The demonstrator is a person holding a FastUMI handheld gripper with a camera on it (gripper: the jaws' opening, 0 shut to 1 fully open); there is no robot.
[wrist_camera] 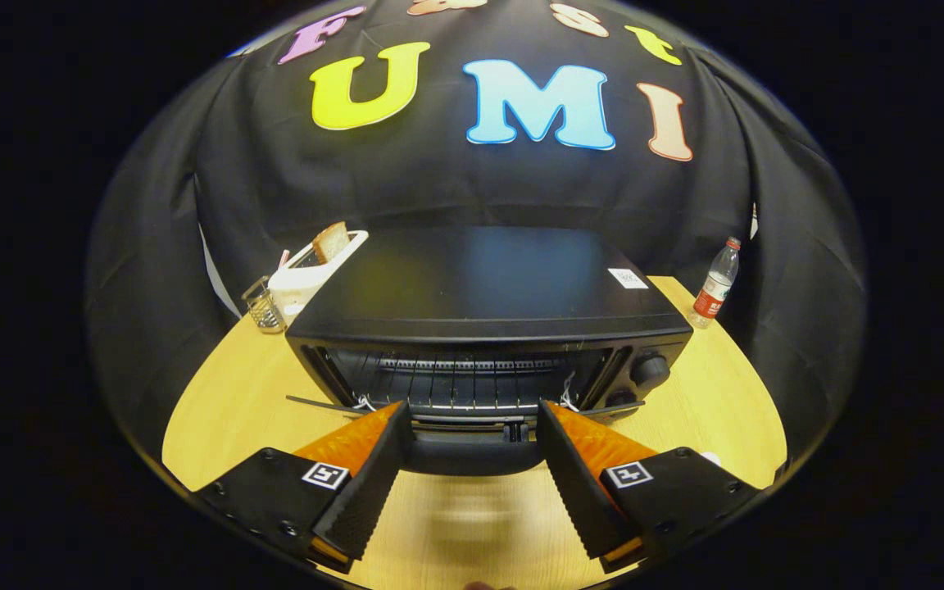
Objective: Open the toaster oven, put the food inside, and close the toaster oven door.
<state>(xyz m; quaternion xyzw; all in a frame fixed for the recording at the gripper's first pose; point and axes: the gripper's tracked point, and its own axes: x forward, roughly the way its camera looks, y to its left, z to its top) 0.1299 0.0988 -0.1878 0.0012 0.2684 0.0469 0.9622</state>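
Facing claw (472, 426), toaster oven (480, 328) crosswise.

Black tool (474, 418), orange fingers (353, 438), square markers

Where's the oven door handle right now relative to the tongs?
In the gripper view, the door handle sits between the open tongs, at the front of the toaster oven, whose door hangs partly open.

**Lighting and image quality, gripper view**

Overhead light falls evenly on the wooden table (218, 410), bright and warm. The toaster oven (480, 287) top carries soft blue and yellow reflections. Its cavity is dim. Fisheye distortion bows the table edge. A smear of motion blur lies on the table between the spread fingers (374, 483) of the gripper (472, 430).
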